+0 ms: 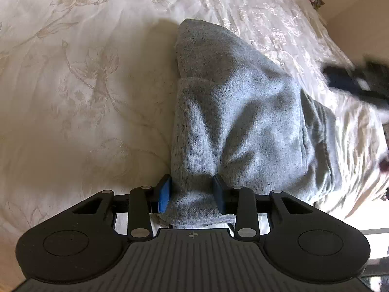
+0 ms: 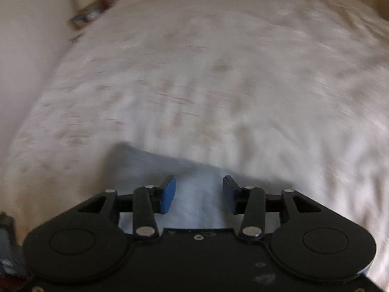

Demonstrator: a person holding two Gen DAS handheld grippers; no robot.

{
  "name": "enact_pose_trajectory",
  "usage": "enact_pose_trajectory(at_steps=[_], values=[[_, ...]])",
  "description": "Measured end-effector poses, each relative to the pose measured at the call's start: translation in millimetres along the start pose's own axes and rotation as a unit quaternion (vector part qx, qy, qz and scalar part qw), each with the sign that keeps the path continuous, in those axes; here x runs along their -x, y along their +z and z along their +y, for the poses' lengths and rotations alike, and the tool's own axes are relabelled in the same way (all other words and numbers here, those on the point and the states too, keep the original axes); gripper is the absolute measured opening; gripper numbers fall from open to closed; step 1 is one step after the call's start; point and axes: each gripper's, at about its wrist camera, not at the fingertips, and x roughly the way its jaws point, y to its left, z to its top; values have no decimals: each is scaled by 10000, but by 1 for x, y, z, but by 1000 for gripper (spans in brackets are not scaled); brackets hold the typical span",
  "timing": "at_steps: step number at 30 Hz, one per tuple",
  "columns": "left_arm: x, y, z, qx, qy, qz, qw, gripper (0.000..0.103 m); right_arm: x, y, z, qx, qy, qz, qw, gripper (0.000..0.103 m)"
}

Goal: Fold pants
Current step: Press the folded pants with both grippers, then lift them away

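The left gripper (image 1: 192, 192) points steeply down, its two blue-padded fingers (image 1: 164, 193) set apart on either side of a bunched fold of the grey pants (image 1: 233, 112), the pads pressing against the cloth. The right gripper (image 2: 199, 193) also tilts downward, its jaws standing apart with a clear gap and nothing pinched between the pads. From the left wrist view it shows only as a dark blur at the right edge.

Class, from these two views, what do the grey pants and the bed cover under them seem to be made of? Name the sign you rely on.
Grey pants: seemingly a soft knit, perhaps fleece or jersey; matte, heathered with dark flecks, falling in thick rounded folds.
Bed cover: probably a woven cream fabric with a slight sheen; floral pattern, fine creases catching light at the far side. The exact fibre of either cannot be told.
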Motion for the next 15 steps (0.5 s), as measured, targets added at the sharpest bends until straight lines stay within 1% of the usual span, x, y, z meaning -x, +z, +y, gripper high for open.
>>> enact_pose_trajectory(at_steps=[1, 2, 3, 5, 6, 7, 9, 10, 12, 15], values=[[1, -1, 0, -38, 15, -14, 10000, 33, -8, 7, 8, 119, 81, 32, 9999, 47], [1, -2, -2, -93, 55, -30, 9999, 29, -20, 17, 19, 261, 153, 43, 9995, 47], [-1, -4, -4, -137, 110, -48, 9998, 28, -27, 25, 25, 332, 211, 51, 9992, 47], [-1, -6, -5, -137, 131, -90, 9998, 28, -46, 41, 42, 468, 415, 87, 9980, 48], [-2, -6, -4, -97, 130, -112, 9998, 28, -55, 47, 49, 548, 530, 129, 9970, 51], [-2, -6, -4, -48, 126, -130, 9998, 27, -68, 54, 59, 684, 631, 227, 9954, 52], [-3, -6, -3, 23, 127, -161, 9998, 27, -90, 60, 73, 902, 691, 396, 9927, 53], [-4, -4, -7, 54, 134, -171, 9997, 27, -106, 63, 81, 999, 716, 558, 9908, 53], [-4, -4, -7, 68, 141, -189, 9997, 27, -124, 61, 94, 1102, 715, 786, 9882, 53], [-3, -7, -5, 80, 142, -209, 9996, 27, -144, 57, 102, 1227, 726, 1019, 9845, 53]])
